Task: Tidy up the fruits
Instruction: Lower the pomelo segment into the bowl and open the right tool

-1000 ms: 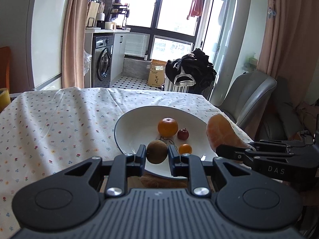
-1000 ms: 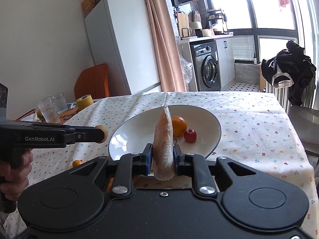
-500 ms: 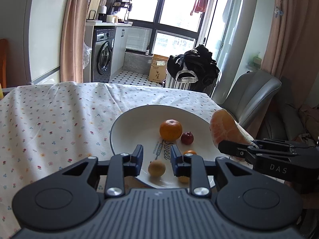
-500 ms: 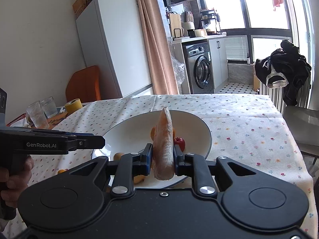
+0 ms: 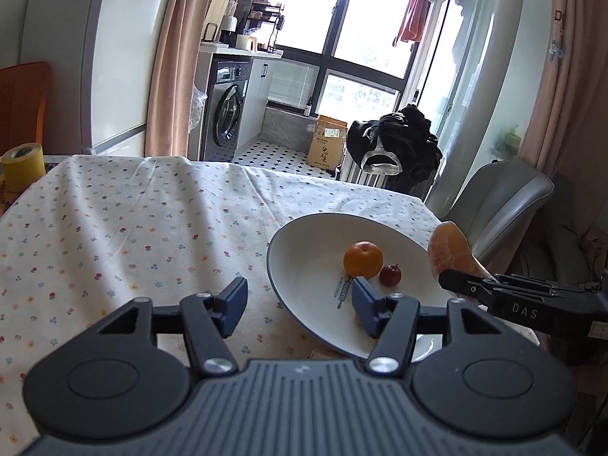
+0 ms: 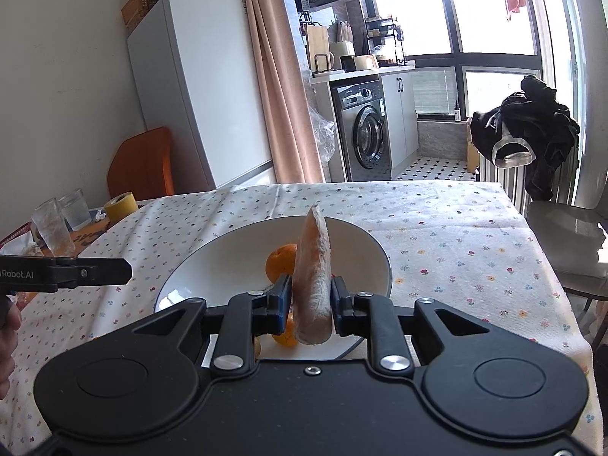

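Note:
A white plate (image 5: 304, 235) with a dark rim sits on the flowered tablecloth and holds an orange (image 5: 363, 259) and a small red fruit (image 5: 390, 274). My left gripper (image 5: 298, 300) is open and empty, with its right finger over the plate's near-left rim. My right gripper (image 6: 311, 292) is shut on a peeled citrus segment (image 6: 313, 258), held upright above the plate (image 6: 364, 235). The orange (image 6: 279, 264) shows behind the segment. Below it a small orange fruit (image 6: 285, 332) lies partly hidden. The left gripper (image 6: 121, 270) appears at the left edge of the right wrist view.
A yellow tape roll (image 6: 121, 205) and two glasses (image 6: 57, 228) stand at the table's far left. A grey chair (image 5: 505, 205) is by the table's right side and an orange chair (image 6: 144, 167) behind the left. A hand (image 6: 7, 326) holds the left gripper.
The left gripper held a brown fruit over the plate, let it go, opened wide and swung left. The right gripper kept its hold on the segment and stayed over the plate.

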The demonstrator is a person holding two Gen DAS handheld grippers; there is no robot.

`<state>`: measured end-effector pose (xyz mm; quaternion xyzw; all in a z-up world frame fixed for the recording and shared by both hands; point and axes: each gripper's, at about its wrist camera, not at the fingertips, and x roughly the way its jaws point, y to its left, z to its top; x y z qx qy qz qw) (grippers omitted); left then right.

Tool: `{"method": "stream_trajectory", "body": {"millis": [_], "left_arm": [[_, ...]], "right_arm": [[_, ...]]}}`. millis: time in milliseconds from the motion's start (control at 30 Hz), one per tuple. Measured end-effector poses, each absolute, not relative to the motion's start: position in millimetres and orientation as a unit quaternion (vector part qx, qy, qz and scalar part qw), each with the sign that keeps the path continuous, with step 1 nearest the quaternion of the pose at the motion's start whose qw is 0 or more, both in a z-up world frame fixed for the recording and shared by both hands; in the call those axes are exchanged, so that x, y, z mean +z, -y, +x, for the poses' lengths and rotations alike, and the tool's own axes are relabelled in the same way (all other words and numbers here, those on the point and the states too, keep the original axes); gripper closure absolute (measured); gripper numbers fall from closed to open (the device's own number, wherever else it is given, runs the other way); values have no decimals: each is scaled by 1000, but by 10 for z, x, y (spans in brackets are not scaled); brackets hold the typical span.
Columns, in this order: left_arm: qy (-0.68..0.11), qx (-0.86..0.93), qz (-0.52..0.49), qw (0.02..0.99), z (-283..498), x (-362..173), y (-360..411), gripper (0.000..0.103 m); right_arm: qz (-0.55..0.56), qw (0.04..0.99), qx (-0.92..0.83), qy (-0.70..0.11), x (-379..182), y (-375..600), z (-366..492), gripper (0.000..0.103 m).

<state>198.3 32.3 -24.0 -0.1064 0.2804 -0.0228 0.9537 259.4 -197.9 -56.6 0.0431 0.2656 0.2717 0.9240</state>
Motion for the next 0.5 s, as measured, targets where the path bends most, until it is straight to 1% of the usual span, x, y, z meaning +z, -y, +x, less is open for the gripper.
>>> {"method": "stream_trajectory", "body": {"millis": [33,67,133,167,333,500], "left_arm": [[-280,-19,-103,954,1962,-237,-327,37],[-278,-17,-99,955,1943,-234,-331,33],[-274,-12,-93,957,1908,-233,-345,29],[-274,-9,-92,957,1896,-235,-356,27],[-275,-1,-100,956,1845,-259,-416,25],[-274,6,-101,956,1763,-264,-443,24]], "right_arm": [[40,926,268,-261,-555,1970,2584,68],[37,927,269,-257,-544,1970,2569,56],[37,930,268,-247,-515,1979,2532,48],[37,930,268,-247,-506,1977,2523,48],[42,927,270,-256,-513,1989,2476,48],[43,925,276,-257,-510,1985,2373,43]]}}
